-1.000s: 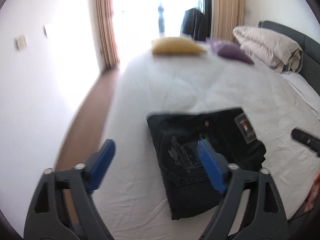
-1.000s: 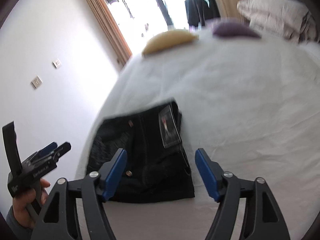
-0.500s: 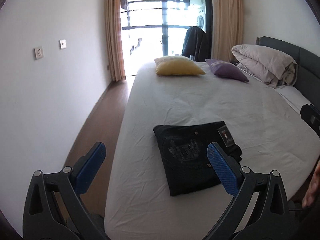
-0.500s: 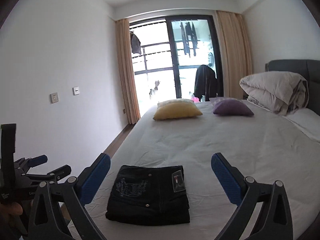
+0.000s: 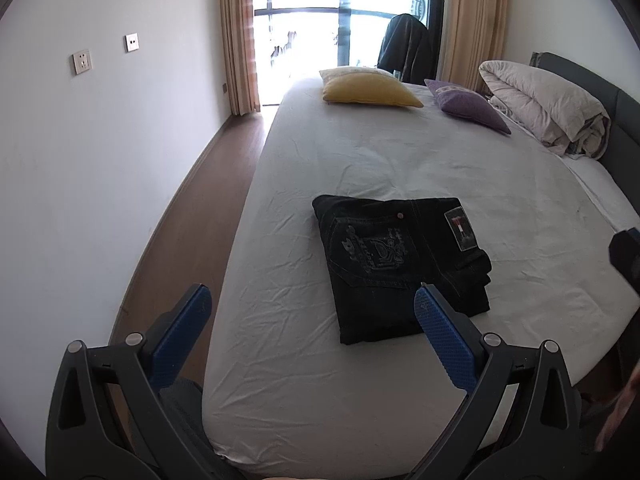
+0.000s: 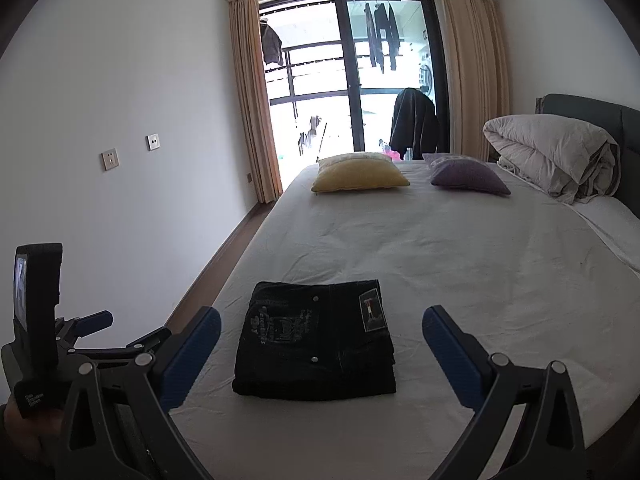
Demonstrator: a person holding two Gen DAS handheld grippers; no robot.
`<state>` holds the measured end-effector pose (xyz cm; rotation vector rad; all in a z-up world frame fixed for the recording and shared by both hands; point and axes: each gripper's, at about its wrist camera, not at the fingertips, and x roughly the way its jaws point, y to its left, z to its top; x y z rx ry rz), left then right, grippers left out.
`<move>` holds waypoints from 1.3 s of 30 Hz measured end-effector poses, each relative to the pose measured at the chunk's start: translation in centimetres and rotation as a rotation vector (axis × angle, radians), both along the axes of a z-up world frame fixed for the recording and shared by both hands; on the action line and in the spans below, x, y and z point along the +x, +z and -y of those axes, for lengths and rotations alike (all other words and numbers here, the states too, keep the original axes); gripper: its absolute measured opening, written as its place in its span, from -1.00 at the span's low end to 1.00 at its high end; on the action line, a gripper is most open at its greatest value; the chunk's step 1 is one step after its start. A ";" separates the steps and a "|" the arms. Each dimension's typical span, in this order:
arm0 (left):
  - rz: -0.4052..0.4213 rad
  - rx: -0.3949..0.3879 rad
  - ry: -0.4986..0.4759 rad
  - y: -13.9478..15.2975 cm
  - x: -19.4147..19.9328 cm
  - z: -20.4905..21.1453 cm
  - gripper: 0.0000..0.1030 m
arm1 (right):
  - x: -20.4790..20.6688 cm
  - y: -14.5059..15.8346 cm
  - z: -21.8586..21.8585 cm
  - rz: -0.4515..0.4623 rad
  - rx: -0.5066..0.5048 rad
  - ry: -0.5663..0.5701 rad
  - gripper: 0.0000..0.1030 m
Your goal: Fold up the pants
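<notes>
The black pants lie folded into a compact rectangle on the white bed sheet, near the bed's front left corner. They also show in the right wrist view. My left gripper is open and empty, held back above the bed's front edge, short of the pants. My right gripper is open and empty, held back in front of the pants. The left gripper's body shows at the lower left of the right wrist view.
A yellow pillow and a purple pillow lie at the far end of the bed. A rolled duvet lies by the dark headboard at right. A white wall and strip of wooden floor run along the left.
Both grippers have pulled back and up from the folded pants, which now lie farther off and whole in view. The jaws stand wider open than one second ago.
</notes>
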<state>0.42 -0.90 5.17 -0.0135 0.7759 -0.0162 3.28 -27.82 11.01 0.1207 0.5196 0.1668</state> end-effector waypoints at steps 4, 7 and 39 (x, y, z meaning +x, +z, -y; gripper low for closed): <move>-0.028 -0.001 0.003 -0.7 0.6 0.1 0.99 | 0.2 -0.9 -0.5 -0.051 0.008 0.003 1.00; -0.050 -0.002 0.015 -1.1 1.4 -0.1 0.99 | 0.3 -1.1 -0.8 -0.068 0.003 0.002 1.00; -0.163 -0.007 0.032 -4.6 4.3 -0.2 0.99 | 2.5 -4.1 -1.2 -0.226 -0.024 -0.012 1.00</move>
